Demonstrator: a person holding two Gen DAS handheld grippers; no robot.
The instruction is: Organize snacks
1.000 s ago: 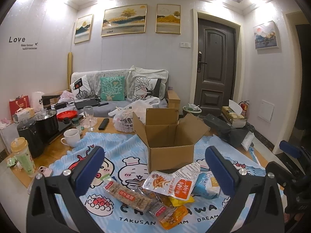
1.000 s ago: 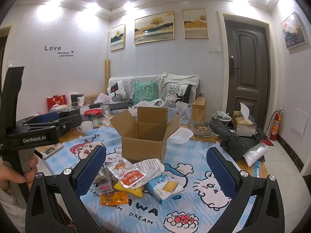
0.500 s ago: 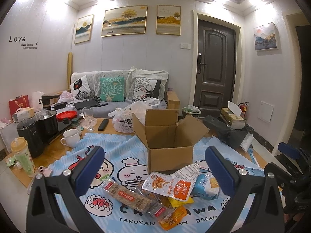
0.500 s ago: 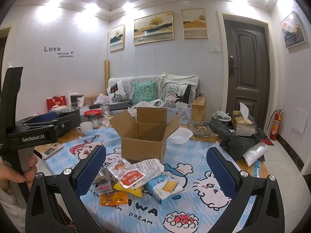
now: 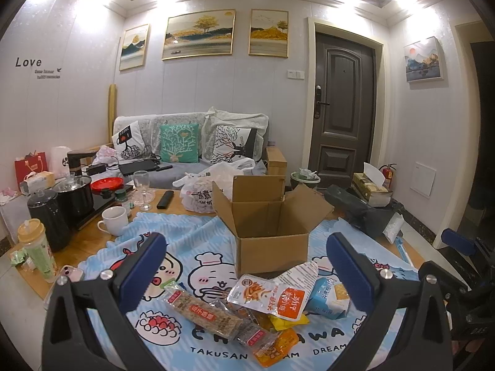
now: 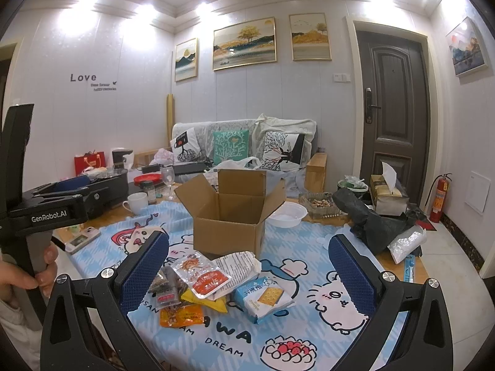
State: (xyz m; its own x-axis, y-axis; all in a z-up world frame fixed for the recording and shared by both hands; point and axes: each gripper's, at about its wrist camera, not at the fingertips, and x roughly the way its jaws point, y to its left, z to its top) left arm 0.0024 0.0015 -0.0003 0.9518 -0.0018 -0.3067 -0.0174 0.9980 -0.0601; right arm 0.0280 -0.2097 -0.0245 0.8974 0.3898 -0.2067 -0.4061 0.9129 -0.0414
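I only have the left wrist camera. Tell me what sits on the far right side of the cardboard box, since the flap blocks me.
Observer: A white bowl sits close beside the cardboard box, just past its right flap. It looks empty.
Operator: Report what lies beyond that bowl.
Observer: A clear glass dish filled with small brownish pieces. I cannot tell what they are.
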